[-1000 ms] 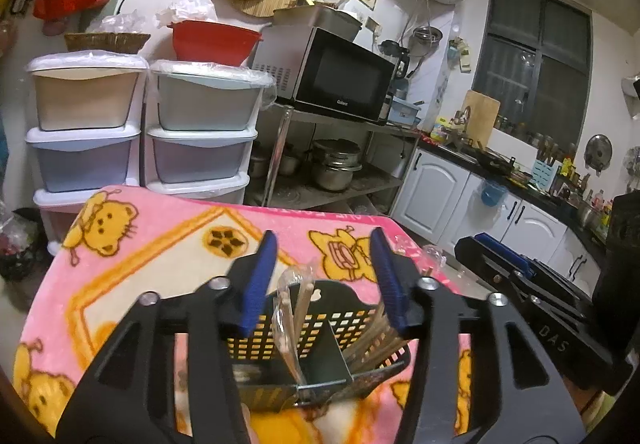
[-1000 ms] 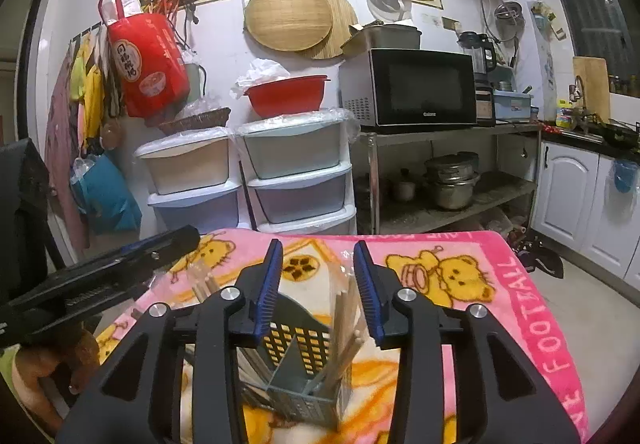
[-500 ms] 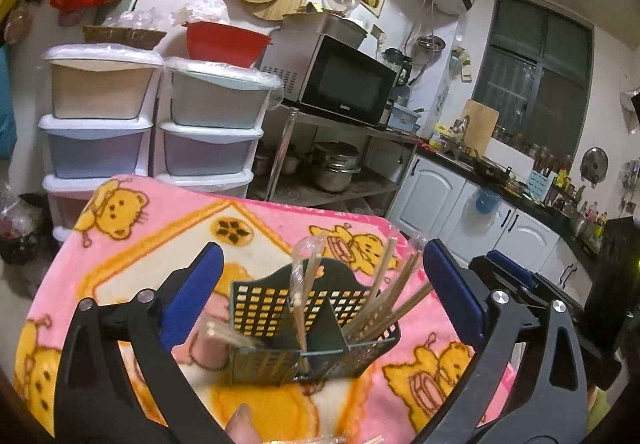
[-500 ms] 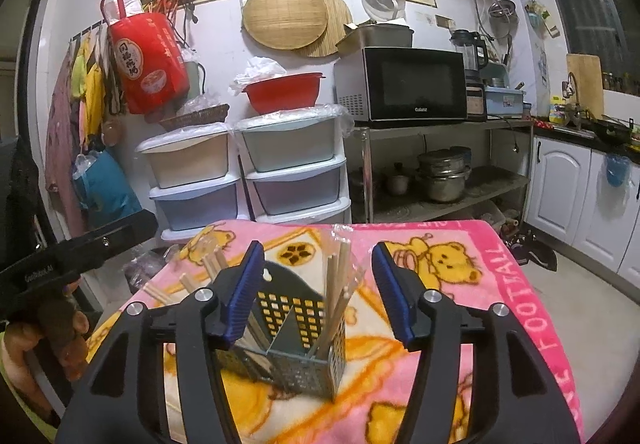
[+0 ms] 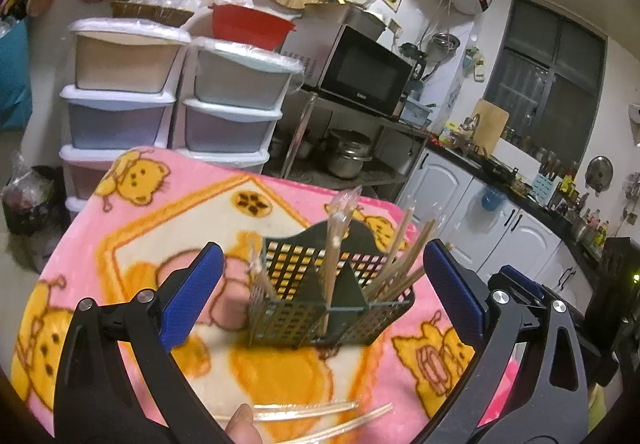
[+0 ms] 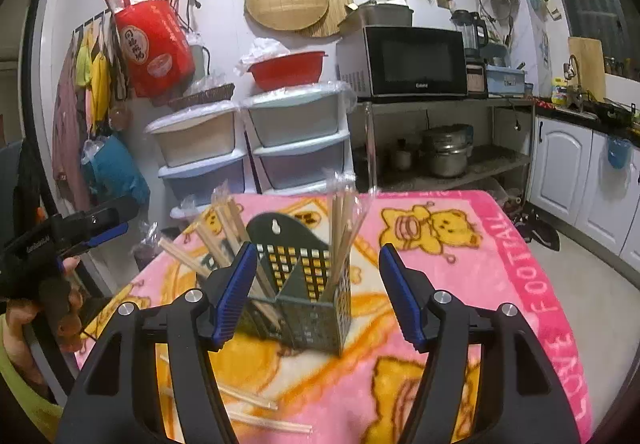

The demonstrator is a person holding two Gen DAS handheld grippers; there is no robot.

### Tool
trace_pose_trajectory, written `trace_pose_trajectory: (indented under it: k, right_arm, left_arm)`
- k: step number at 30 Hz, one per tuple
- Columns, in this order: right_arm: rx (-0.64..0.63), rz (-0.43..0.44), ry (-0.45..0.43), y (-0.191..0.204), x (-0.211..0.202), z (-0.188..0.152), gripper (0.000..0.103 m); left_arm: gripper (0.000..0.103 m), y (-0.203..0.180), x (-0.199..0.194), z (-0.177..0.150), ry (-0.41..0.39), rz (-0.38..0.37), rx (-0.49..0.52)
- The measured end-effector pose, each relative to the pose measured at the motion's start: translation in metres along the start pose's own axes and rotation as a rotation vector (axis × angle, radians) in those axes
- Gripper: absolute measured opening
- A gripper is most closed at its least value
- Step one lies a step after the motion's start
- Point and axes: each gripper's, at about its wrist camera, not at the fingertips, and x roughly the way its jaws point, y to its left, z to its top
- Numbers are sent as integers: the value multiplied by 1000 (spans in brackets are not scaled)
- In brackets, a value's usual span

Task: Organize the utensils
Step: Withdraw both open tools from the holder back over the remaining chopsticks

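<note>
— Where the dark mesh caddy (image 5: 320, 308) stood on the pink cartoon blanket (image 5: 160, 211), what was in it?

— Wrapped chopsticks (image 5: 394, 264), upright or leaning outward in its compartments; a divider split the inside. In the right wrist view the same caddy (image 6: 304, 284) held one bundle standing near the middle and another splayed to the left.

— Anything loose?

— A few wrapped pairs (image 5: 320, 414) lay flat on the blanket just in front of the caddy, near a fingertip (image 5: 240, 424) at the frame's lower edge.

— And the fingers?

— The left gripper (image 5: 320, 296) had its blue-padded fingers wide apart, the caddy seen between them but untouched. The right gripper (image 6: 318, 296) had its fingers apart too and was opening, clear of the caddy's sides.

— Beyond that?

— Stacked plastic drawers (image 6: 296, 139) behind the counter, a microwave (image 6: 416, 61) on a metal rack, white cabinets (image 6: 568, 171) to the right.
</note>
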Motion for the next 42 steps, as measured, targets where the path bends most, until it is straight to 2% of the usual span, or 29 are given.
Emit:
trace_pose_trajectory:
  k: [28,42]
  right_arm:
    - [26,36,264,-2,15,-89,61]
    - [17,49,398,-6,38,-126,61]
  left_arm:
    - [92,84,-6,-70,168,141,-159]
    - [91,119,8,-108,297,150,-263]
